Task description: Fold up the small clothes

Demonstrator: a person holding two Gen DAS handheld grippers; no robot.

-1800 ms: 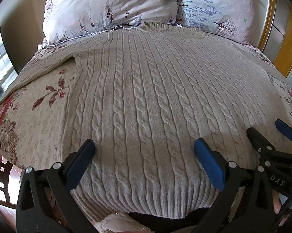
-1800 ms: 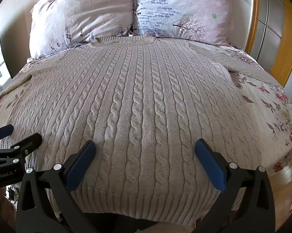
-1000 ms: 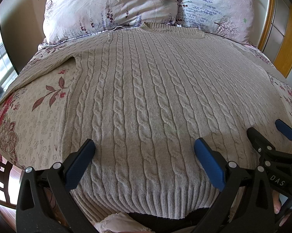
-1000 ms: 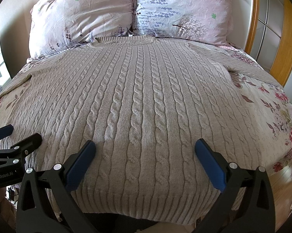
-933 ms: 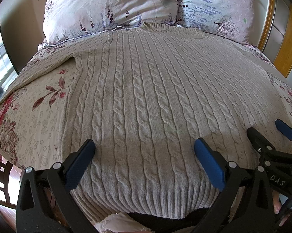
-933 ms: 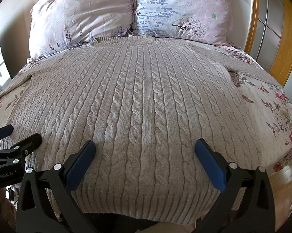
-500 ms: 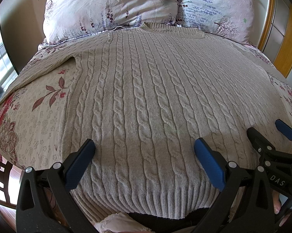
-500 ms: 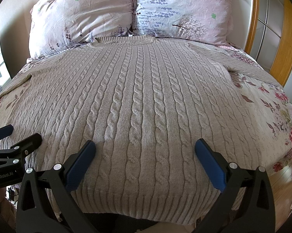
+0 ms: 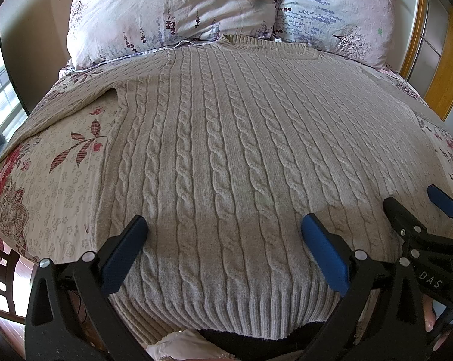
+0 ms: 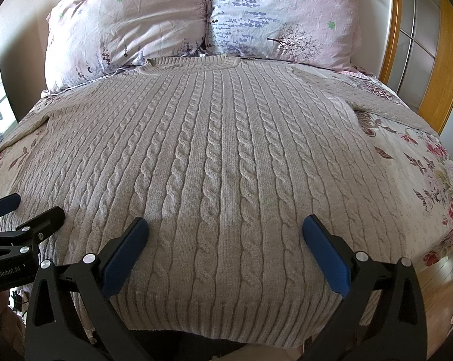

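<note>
Your cable-knit sweater (image 9: 226,156) lies flat, front side up, spread across the bed (image 9: 45,186). Its round collar (image 10: 193,61) sits at twelve o'clock, touching the foot of the two pillows, and its ribbed hem (image 9: 241,313) sits at six o'clock, right at the near edge of the mattress, just under your grippers. One sleeve (image 9: 76,105) runs out toward ten o'clock in the left wrist view; the other sleeve (image 10: 386,105) runs toward two o'clock in the right wrist view. Both lie on the floral bedspread, unfolded.

Your left gripper (image 9: 223,252) hovers over the lower part of the sweater with its blue-padded fingers (image 9: 124,252) spread wide; nothing is between them but the knit below, and they grip none of it. Your right gripper (image 10: 226,252) stands likewise, its blue pads (image 10: 325,255) far apart, empty, above the hem area. In the left wrist view the right gripper shows at four o'clock; in the right wrist view the left gripper shows at eight o'clock, so the two sit side by side over the hem.

Beyond the sweater, the left pillow (image 10: 124,30) and the right pillow (image 10: 283,15), both pink with flower prints, lean at twelve o'clock. A wooden door frame (image 10: 443,60) stands at two o'clock, and a bright window (image 9: 0,102) at nine o'clock.
</note>
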